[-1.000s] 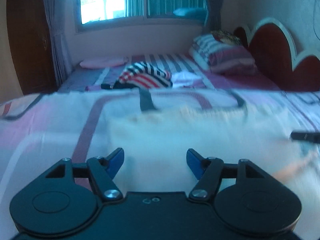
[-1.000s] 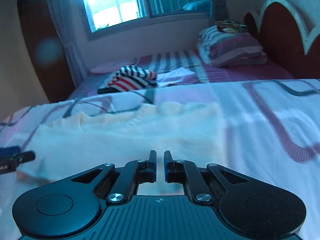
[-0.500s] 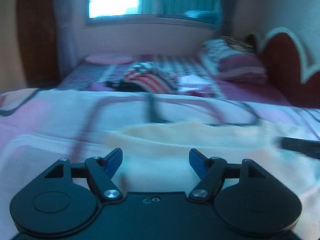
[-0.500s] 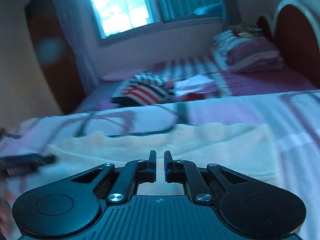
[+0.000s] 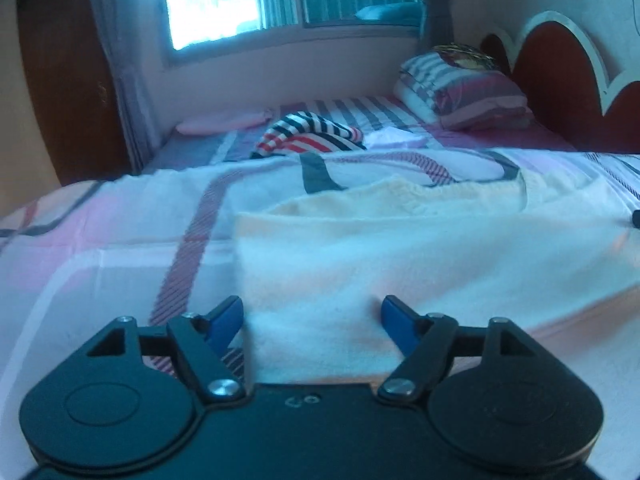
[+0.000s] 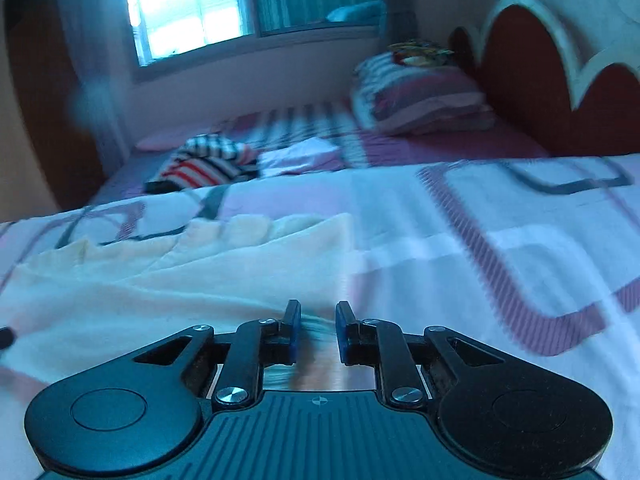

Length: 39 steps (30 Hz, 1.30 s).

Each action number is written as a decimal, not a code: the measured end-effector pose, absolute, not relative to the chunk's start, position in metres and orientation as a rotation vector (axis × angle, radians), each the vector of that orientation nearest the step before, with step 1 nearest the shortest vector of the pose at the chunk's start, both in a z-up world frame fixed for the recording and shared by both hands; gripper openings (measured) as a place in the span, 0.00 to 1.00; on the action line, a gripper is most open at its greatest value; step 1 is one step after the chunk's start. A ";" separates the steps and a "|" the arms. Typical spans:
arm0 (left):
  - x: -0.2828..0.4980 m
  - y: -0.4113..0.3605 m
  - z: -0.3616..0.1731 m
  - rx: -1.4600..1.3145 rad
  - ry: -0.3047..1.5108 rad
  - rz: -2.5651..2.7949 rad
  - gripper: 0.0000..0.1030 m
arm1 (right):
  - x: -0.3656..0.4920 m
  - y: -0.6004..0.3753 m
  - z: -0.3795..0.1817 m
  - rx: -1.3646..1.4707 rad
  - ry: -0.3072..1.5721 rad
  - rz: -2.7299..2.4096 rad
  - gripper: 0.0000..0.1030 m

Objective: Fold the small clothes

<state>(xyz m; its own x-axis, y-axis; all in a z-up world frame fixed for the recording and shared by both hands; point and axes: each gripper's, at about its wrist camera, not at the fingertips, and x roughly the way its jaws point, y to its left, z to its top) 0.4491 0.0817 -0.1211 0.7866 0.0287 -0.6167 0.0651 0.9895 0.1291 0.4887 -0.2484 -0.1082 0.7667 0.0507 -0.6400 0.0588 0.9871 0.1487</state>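
We found the pale cream, soft-knit small garment (image 5: 420,248) lying spread flat on the white bedspread with pink and grey squared bands (image 5: 120,240), its far edge rumpled into low ridges. In the right wrist view the same garment (image 6: 180,280) filled the left and middle of the foreground, with its right-hand edge running down toward the fingers.

Our left gripper (image 5: 312,320) sat low over the near edge of the garment, its blue-tipped fingers (image 5: 224,316) spread wide with cloth showing between them but nothing pinched. Our right gripper (image 6: 317,330) hovered at the garment's near right corner, its fingers parted by a narrow gap; the streaked blur in that gap kept us from telling whether fabric was caught there.

Farther back we saw a crumpled red, white and dark striped garment (image 5: 308,138) on the bed, with a folded white cloth (image 5: 394,138) just beside it. Beyond those lay a stack of striped pillows (image 5: 460,88) against the scalloped dark red headboard with a white rim (image 5: 568,84), and a bright window (image 5: 216,0) in the back wall.
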 end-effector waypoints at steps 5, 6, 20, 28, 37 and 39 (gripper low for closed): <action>0.426 0.066 -0.113 0.136 0.636 -0.073 0.72 | 0.458 -0.233 -0.093 0.154 0.655 0.119 0.16; 0.428 0.061 -0.118 0.165 0.658 -0.068 0.73 | 0.457 -0.226 -0.097 0.135 0.667 0.134 0.16; 0.434 0.070 -0.124 0.136 0.729 0.021 0.77 | 0.454 -0.228 -0.117 0.042 0.712 0.137 0.16; 0.438 0.055 -0.122 0.211 0.758 0.075 0.77 | 0.453 -0.226 -0.121 0.003 0.724 0.164 0.16; 0.436 0.046 -0.119 0.286 0.765 0.089 0.77 | 0.454 -0.212 -0.122 -0.111 0.738 0.178 0.17; 0.437 0.044 -0.119 0.307 0.767 0.089 0.77 | 0.455 -0.209 -0.123 -0.130 0.745 0.172 0.17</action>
<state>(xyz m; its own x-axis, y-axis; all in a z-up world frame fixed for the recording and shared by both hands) 0.4372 0.0439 -0.1188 0.7186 0.1903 -0.6688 0.0321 0.9518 0.3052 0.4554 -0.2093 -0.1227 0.7218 0.1089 -0.6835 -0.2012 0.9779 -0.0567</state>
